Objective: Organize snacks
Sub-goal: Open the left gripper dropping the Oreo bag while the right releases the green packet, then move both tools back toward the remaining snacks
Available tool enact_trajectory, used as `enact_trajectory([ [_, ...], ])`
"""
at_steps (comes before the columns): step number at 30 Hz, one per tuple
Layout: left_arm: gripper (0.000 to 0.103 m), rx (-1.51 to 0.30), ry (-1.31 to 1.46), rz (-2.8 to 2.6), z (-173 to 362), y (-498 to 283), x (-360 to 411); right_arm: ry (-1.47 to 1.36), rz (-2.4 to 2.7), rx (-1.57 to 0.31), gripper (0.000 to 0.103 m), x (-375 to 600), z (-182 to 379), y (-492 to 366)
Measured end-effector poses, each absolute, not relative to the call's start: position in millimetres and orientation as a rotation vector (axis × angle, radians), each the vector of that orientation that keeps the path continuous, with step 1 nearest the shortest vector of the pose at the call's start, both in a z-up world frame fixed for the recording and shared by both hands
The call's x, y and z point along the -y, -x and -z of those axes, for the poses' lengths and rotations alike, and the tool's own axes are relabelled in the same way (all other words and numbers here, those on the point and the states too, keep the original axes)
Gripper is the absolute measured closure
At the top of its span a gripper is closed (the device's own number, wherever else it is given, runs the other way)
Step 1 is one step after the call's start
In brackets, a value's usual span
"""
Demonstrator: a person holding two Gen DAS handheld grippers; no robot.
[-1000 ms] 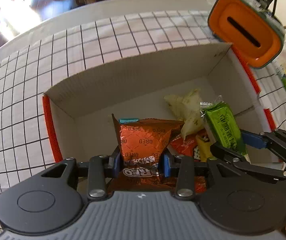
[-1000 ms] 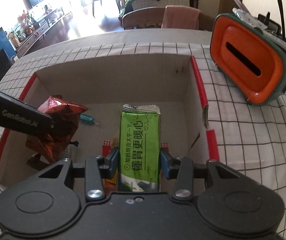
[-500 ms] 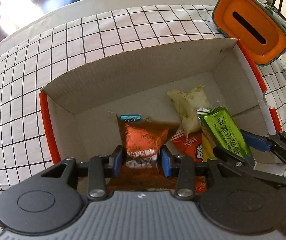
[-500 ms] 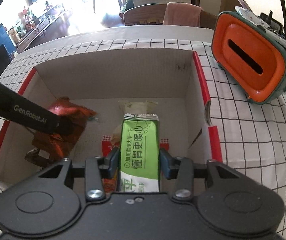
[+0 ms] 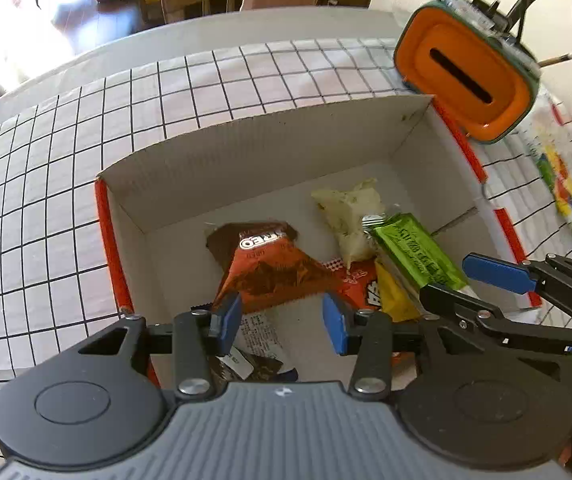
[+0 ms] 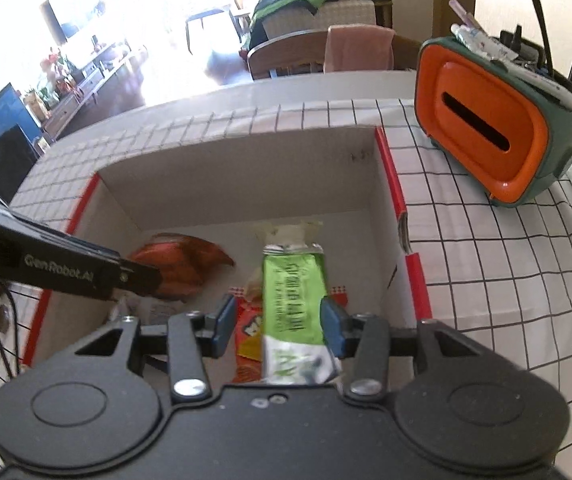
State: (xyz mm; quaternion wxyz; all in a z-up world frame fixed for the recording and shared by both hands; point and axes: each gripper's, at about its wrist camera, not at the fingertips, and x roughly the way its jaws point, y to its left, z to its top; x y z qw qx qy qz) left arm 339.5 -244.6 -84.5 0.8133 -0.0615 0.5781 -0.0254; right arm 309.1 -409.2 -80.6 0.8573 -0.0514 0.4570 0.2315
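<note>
A cardboard box with red edges [image 5: 253, 160] sits on the checked tablecloth and also shows in the right wrist view [image 6: 237, 176]. My left gripper [image 5: 281, 318] is open above the box; the orange Oreo packet [image 5: 269, 264] lies loose in the box just past its fingertips. My right gripper [image 6: 277, 320] is open; the green snack bar [image 6: 294, 288] lies between its fingers, resting on other packets. It also shows in the left wrist view [image 5: 414, 248], as does the right gripper [image 5: 482, 280]. A pale yellow packet [image 5: 348, 212] and a red and yellow packet [image 5: 370, 288] lie in the box.
An orange and green tissue holder with pens and brushes [image 6: 498, 128] stands right of the box and also shows in the left wrist view [image 5: 466, 76]. A colourful printed sheet [image 5: 562, 184] lies at the right. A chair [image 6: 306, 52] stands beyond the table's far edge.
My left gripper has opened and dropped the Oreo packet into the box. My right gripper has opened around the green bar, which now rests in the box. Both grippers have risen slightly.
</note>
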Motion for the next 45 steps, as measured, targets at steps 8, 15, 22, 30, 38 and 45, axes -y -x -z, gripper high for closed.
enact_trajectory([
  [8,0.058,-1.171,0.146,0.060,67,-316,234,0.099,-0.513,-0.902,0.052,403,60,-291],
  [15,0.055,-1.089,0.133,0.066,47,-292,222,0.075,-0.536,-0.864,0.045,393,45,-273],
  [22,0.049,-1.010,0.133,0.064,28,-266,199,0.086,-0.565,-0.831,0.041,373,35,-255],
  [30,0.036,-0.926,0.112,0.041,14,-233,167,0.059,-0.583,-0.818,0.019,346,33,-238],
  [38,0.023,-0.840,0.112,0.014,4,-199,125,0.055,-0.609,-0.797,0.003,312,34,-220],
  [45,0.019,-0.795,0.123,-0.021,3,-175,85,0.082,-0.639,-0.772,0.000,274,36,-205],
])
